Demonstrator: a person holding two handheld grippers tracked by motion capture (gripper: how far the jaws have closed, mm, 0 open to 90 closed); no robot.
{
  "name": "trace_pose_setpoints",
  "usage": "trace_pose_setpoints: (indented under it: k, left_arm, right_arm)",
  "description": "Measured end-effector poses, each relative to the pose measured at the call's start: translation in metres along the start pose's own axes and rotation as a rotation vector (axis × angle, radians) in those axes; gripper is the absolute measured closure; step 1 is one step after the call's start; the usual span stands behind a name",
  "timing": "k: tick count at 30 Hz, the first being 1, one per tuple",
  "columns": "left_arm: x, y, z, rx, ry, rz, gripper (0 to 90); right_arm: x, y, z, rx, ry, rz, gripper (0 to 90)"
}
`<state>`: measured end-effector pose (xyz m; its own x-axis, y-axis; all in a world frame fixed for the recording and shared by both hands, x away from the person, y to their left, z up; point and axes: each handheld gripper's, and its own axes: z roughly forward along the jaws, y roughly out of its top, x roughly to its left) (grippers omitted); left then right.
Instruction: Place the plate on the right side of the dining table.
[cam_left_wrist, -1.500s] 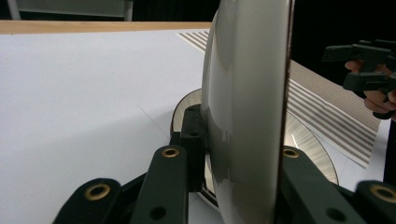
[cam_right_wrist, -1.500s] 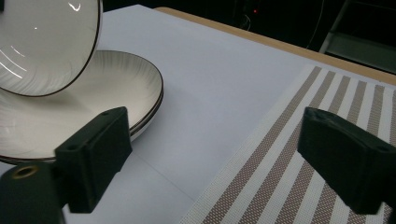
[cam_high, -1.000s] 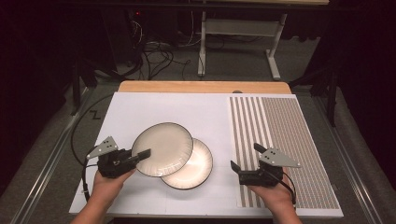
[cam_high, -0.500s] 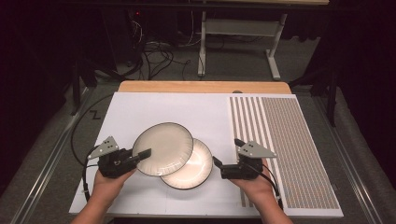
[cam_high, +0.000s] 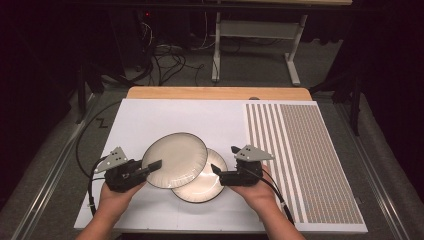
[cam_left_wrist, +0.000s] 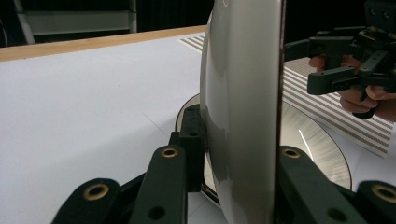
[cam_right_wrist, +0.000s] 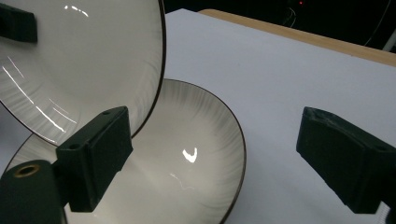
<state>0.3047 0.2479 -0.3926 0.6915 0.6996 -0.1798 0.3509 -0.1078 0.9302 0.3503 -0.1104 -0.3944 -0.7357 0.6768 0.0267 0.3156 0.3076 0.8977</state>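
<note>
High view: left gripper (cam_high: 156, 165) clamps the raised plate (cam_high: 176, 159), right gripper (cam_high: 215, 170) closing, empty

No text, label, brand, number or sign can be read anywhere in these views. The two plates (cam_high: 176, 160) are plain cream with a dark rim, and the white sheet (cam_high: 165, 120) on the counter carries only a field of fine brown stripes and dots (cam_high: 305, 160) along its right edge, with no lettering in it. The grey plate on top of each hand-held gripper is blank.
</note>
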Motion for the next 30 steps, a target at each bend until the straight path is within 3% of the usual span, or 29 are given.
trace_pose_setpoints:
  k: [5,10,11,12,13,14,19,24,30]
  left_arm:
    - [0.000,0.000,0.001,0.000,0.002,-0.003,74.0]
    - [0.000,0.000,0.001,-0.002,0.003,-0.002,74.1]
    - [0.000,0.000,0.001,-0.002,0.003,-0.002,74.0]
    - [0.000,0.000,0.001,-0.001,0.002,-0.002,74.0]
    - [0.000,-0.001,0.001,-0.003,0.002,-0.004,74.0]
    - [0.000,-0.001,0.001,-0.003,0.002,-0.004,74.0]
    - [0.000,-0.002,0.000,-0.009,0.005,-0.012,74.0]
    - [0.001,-0.003,0.001,-0.010,0.007,-0.020,73.8]
    - [0.000,-0.004,0.005,-0.010,-0.003,-0.012,73.8]
  right_arm:
    - [0.001,0.005,0.011,-0.005,0.045,0.029,20.1]
    - [0.007,0.010,0.019,-0.002,0.077,0.023,28.3]
    - [0.011,0.013,0.023,0.007,0.095,0.015,38.6]
    - [0.011,0.013,0.023,0.007,0.095,0.015,38.6]
    - [0.013,0.016,0.026,0.002,0.100,0.017,45.7]
    - [0.013,0.016,0.026,0.002,0.100,0.017,45.7]
    - [0.014,0.019,0.034,0.009,0.117,0.053,62.4]
    - [0.012,0.018,0.036,0.030,0.125,0.071,70.5]
    - [0.008,0.017,0.039,0.026,0.150,0.103,74.0]
